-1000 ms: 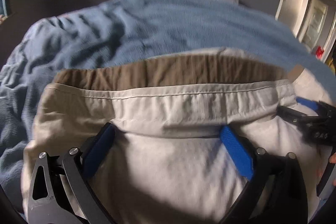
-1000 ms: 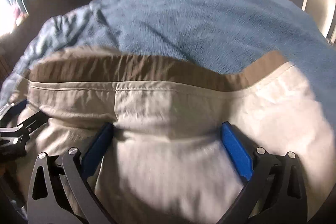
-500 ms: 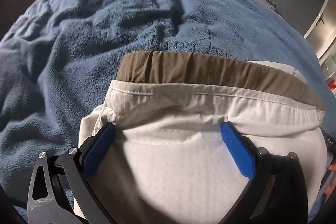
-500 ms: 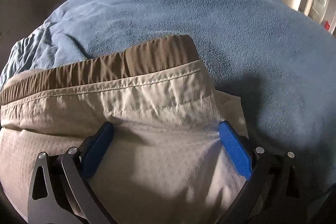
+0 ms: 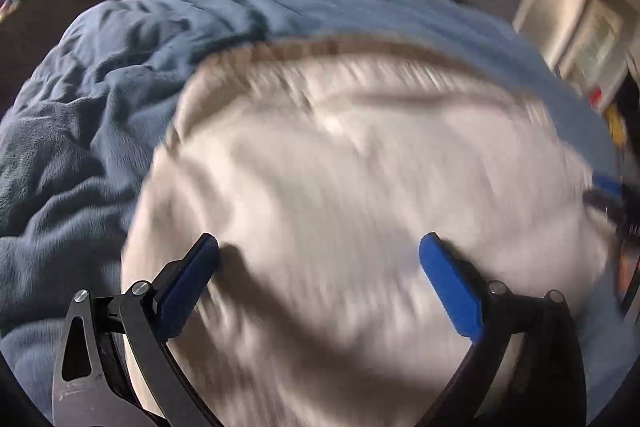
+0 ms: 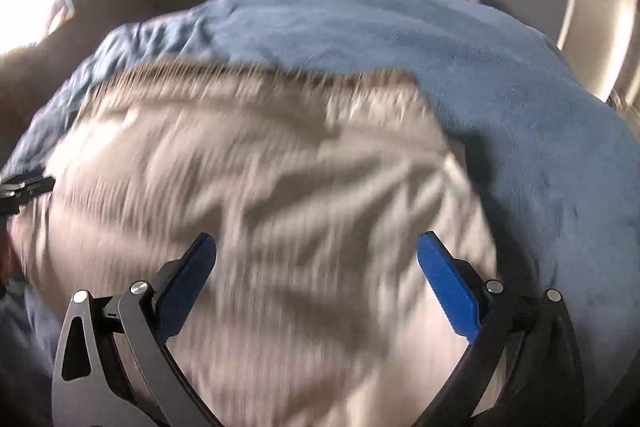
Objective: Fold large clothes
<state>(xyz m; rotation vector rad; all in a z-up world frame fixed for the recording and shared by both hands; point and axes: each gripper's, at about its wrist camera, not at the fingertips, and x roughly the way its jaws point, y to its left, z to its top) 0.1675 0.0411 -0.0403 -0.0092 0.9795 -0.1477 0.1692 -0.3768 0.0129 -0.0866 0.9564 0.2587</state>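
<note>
Blue blanket [image 5: 100, 115] under motion-blurred beige garment [image 5: 340, 187]; left gripper [image 5: 320, 251], right gripper [image 6: 316, 247] spread wide, empty.

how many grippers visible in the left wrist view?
2. The left gripper fills the bottom of the frame, blue pads spread wide over the beige garment. The right gripper shows only partly at the right edge, blurred, its jaw state unreadable here.
</note>
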